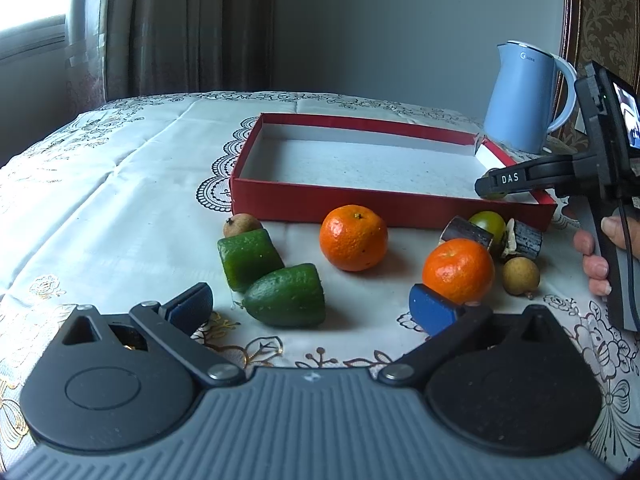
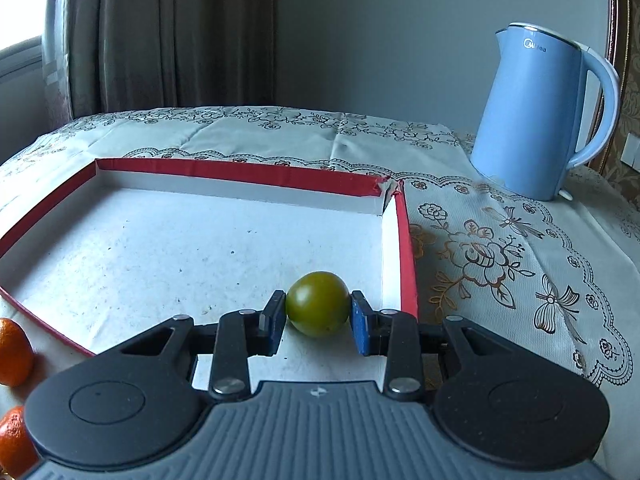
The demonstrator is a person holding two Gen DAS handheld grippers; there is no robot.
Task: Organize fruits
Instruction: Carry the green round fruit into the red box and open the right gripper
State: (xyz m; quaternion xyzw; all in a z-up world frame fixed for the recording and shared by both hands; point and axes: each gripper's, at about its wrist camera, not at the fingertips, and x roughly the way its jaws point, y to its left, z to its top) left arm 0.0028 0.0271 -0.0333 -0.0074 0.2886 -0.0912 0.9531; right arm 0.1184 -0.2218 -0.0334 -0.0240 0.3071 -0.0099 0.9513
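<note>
The right gripper is clenched on a small round olive-green fruit, both blue pads pressing its sides, low over the white floor of the shallow red cardboard box, near its right wall. The left gripper hangs released, jaws spread wide above the embroidered white tablecloth. Before it, in front of the box, lie two orange mandarins, two dark green cut pieces and small brown fruits. A pale blue electric kettle stands beyond the box, to the right.
</note>
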